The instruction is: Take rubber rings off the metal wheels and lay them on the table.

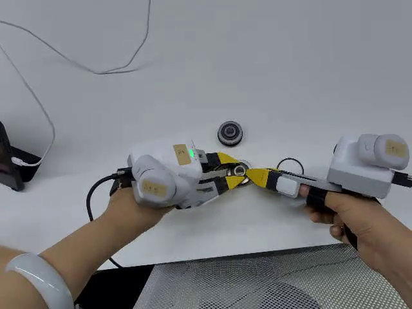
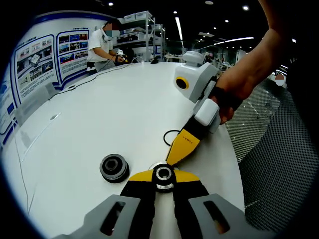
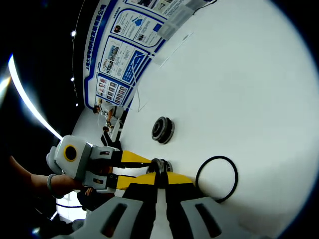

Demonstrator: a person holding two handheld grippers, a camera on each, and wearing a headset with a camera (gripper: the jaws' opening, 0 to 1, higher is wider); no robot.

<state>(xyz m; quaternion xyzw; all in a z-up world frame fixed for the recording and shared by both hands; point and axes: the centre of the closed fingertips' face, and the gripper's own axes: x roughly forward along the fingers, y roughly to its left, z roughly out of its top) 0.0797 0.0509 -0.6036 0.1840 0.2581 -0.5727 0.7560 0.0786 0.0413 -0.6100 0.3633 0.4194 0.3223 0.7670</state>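
The left gripper [image 2: 163, 178] has its yellow jaws clamped on a metal wheel [image 1: 240, 170], one jaw on each side of it, and holds it just above the white table [image 1: 309, 77]. In the head view the right gripper [image 3: 159, 175] comes in from 3 o'clock, and its jaws are pressed together with their tips touching the rim of that wheel. Whether a strip of rubber is caught between them cannot be told. In the left gripper view the right gripper's narrow yellow tip slants down from 1 o'clock onto the wheel's top edge. A loose black rubber ring [image 3: 217, 178] lies flat on the table at 3 o'clock from the held wheel in the head view, partly hidden behind the right gripper. A second wheel [image 1: 230, 132] rests on the table at 12 o'clock from the held one, apart from both grippers, with a dark band around it. Farther out, a thin grey cable [image 1: 96, 71] curves across the table at 10 o'clock. A black device [image 1: 8, 164] stands at the 9 o'clock edge. A grey mesh surface [image 1: 257, 283] borders the table at 6 o'clock. A pale bracelet [image 1: 38, 277] circles the person's left wrist.
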